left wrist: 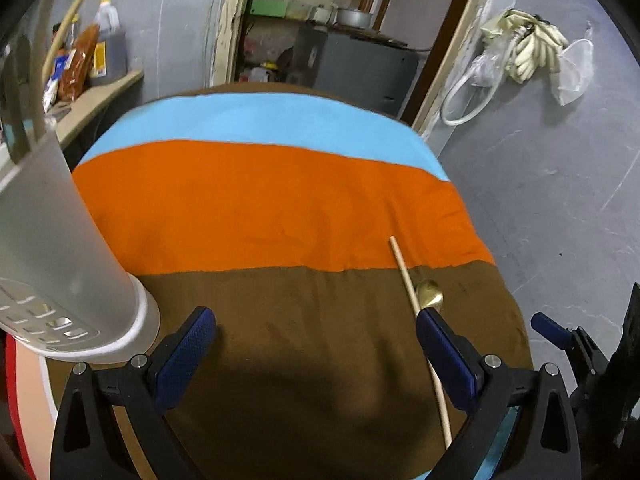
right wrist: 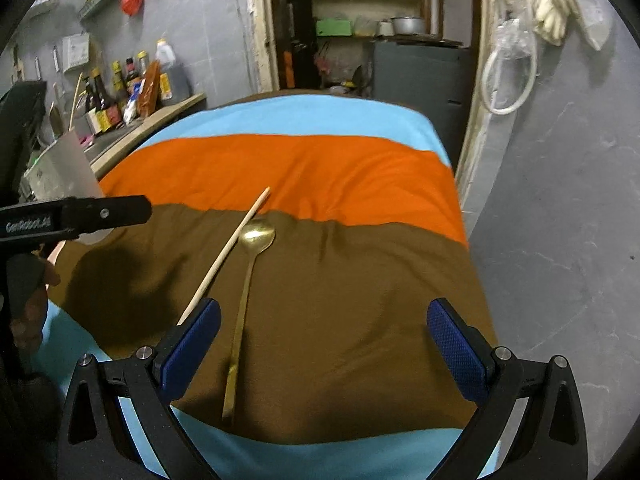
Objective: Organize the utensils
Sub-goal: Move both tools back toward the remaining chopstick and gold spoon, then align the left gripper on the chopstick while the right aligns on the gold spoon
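Note:
A gold spoon [right wrist: 247,276] lies on the brown band of the striped cloth [right wrist: 360,280], bowl pointing away, handle toward me. A single wooden chopstick [right wrist: 226,254] lies slanted just left of it. My right gripper [right wrist: 323,334] is open above the cloth, the spoon handle just inside its left finger. My left gripper [left wrist: 316,340] is open too, with nothing between its fingers. The chopstick [left wrist: 416,312] and the spoon bowl [left wrist: 429,293] sit at its right finger. A translucent utensil holder [left wrist: 60,248] stands at the left, with a chopstick and other utensil handles rising from it.
The table's cloth has blue, orange and brown bands [left wrist: 260,196]. A counter with bottles and packets [right wrist: 132,92] runs along the left wall. A doorway with shelves [right wrist: 360,20] lies beyond the table. Grey floor [right wrist: 560,240] is to the right. A hand [right wrist: 28,316] holds the left gripper.

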A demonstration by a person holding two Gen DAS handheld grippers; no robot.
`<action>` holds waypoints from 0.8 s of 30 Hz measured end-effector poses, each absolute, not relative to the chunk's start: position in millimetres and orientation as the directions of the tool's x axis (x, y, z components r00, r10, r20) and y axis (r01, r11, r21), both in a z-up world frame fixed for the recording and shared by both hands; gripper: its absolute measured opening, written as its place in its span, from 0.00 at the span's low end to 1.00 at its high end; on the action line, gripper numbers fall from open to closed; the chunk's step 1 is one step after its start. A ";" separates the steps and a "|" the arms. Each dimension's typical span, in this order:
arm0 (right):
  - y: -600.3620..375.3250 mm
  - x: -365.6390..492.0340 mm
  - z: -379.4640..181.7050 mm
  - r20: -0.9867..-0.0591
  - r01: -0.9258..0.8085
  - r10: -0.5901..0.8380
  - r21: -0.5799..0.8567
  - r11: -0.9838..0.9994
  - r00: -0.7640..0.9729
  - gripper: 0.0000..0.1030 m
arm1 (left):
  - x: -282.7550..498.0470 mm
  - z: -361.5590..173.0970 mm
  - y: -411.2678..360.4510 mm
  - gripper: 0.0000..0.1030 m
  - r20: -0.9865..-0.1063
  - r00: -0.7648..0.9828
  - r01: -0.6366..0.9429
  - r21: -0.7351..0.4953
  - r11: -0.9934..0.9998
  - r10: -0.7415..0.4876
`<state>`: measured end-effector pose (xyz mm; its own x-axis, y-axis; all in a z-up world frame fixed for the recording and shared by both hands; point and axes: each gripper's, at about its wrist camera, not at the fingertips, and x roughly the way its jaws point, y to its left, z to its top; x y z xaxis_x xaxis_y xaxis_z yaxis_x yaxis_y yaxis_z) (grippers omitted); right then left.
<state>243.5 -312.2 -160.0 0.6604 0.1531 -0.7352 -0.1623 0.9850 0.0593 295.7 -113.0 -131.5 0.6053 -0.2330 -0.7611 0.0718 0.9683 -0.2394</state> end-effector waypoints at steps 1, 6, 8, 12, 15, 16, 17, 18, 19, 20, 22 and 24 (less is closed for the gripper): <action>-309.2 245.9 -163.6 -0.747 -0.172 0.154 0.055 0.984 0.646 0.98 | 296.3 -133.6 -112.9 0.98 -0.765 0.601 0.067 -0.241 0.968 -0.232; -297.2 256.1 -179.0 -0.797 -0.181 0.114 0.006 0.983 0.593 0.98 | 297.3 -139.7 -113.4 0.98 -0.778 0.586 0.052 -0.243 0.969 -0.227; -296.2 257.8 -179.0 -0.796 -0.179 0.102 -0.008 0.984 0.597 0.98 | 298.7 -139.4 -113.2 0.98 -0.780 0.584 0.052 -0.242 0.969 -0.226; -298.7 266.6 -178.3 -0.793 -0.154 0.077 -0.022 0.988 0.605 0.98 | 300.6 -137.3 -115.4 0.98 -0.776 0.587 0.063 -0.241 0.968 -0.231; -304.2 273.5 -176.9 -0.788 -0.136 0.071 -0.016 0.991 0.611 0.98 | 302.8 -137.2 -117.3 0.98 -0.775 0.583 0.071 -0.247 0.966 -0.241; -307.6 277.1 -176.8 -0.788 -0.130 0.074 -0.008 0.991 0.611 0.98 | 303.3 -137.3 -117.3 0.98 -0.775 0.583 0.074 -0.251 0.965 -0.246; -309.9 279.9 -176.7 -0.788 -0.125 0.075 -0.002 0.992 0.611 0.98 | 303.6 -137.2 -117.6 0.98 -0.773 0.583 0.076 -0.255 0.964 -0.250; -312.6 283.2 -177.2 -0.787 -0.119 0.075 0.002 0.993 0.612 0.98 | 303.8 -137.0 -118.1 0.98 -0.771 0.584 0.077 -0.258 0.963 -0.254; -314.1 284.5 -176.9 -0.786 -0.112 0.076 0.008 0.994 0.614 0.96 | 304.1 -136.7 -118.3 0.98 -0.769 0.585 0.080 -0.263 0.962 -0.259; -316.1 285.0 -177.2 -0.784 -0.111 0.079 0.013 0.994 0.615 0.95 | 304.4 -136.4 -118.5 0.98 -0.766 0.586 0.083 -0.270 0.959 -0.266; -319.0 287.4 -177.4 -0.782 -0.112 0.084 0.019 0.994 0.618 0.92 | 305.4 -136.1 -119.3 0.96 -0.761 0.586 0.090 -0.283 0.955 -0.281; -321.4 287.9 -176.7 -0.777 -0.111 0.092 0.029 0.993 0.623 0.87 | 306.7 -136.2 -120.9 0.94 -0.757 0.583 0.099 -0.294 0.951 -0.295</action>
<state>287.9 -321.4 -176.7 0.6232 0.0924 -0.7766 -0.1115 0.9934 0.0288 306.7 -120.9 -136.2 0.5829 -0.2947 -0.7572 0.0993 0.9507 -0.2936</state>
